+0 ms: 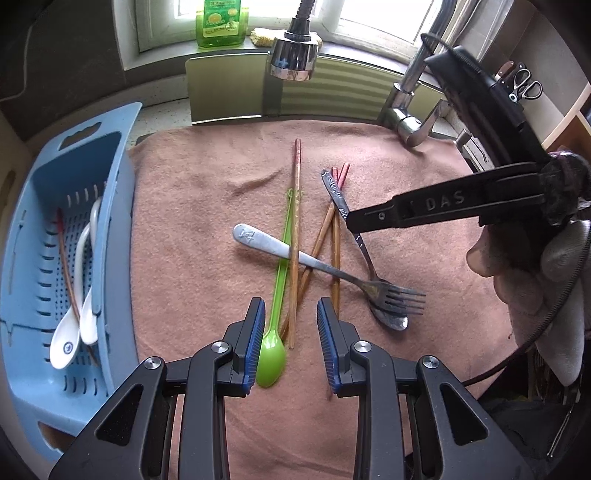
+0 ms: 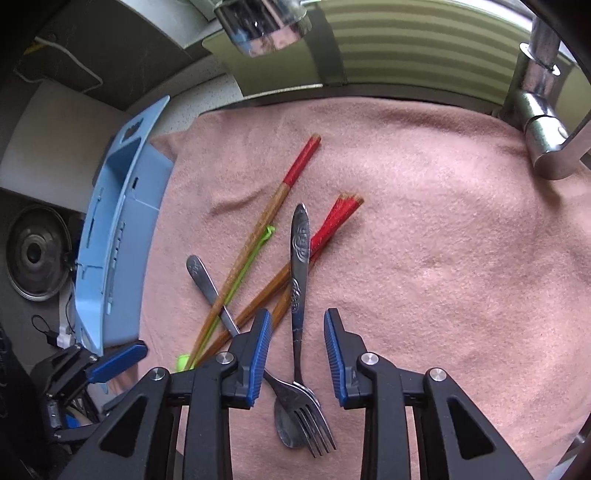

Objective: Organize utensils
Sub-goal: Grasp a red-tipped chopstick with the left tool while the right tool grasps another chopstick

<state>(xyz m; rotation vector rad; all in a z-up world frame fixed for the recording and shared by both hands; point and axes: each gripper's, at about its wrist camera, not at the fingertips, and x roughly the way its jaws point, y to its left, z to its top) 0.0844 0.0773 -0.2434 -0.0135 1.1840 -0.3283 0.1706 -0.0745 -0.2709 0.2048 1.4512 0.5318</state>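
A pink towel (image 1: 207, 206) is spread across the middle of the frame. Directly on it a green spoon (image 1: 275, 332), several red-tipped chopsticks (image 1: 295, 236), a fork (image 1: 369, 284) and a metal spoon (image 1: 354, 236) are laid crossed over one another. At its left edge a blue basket (image 1: 122, 206) is set.

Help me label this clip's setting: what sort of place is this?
Most likely a home kitchen sink area: a chrome faucet hangs over a towel, green dish soap bottle stands on the windowsill, and a blue drainer basket holds spoons.
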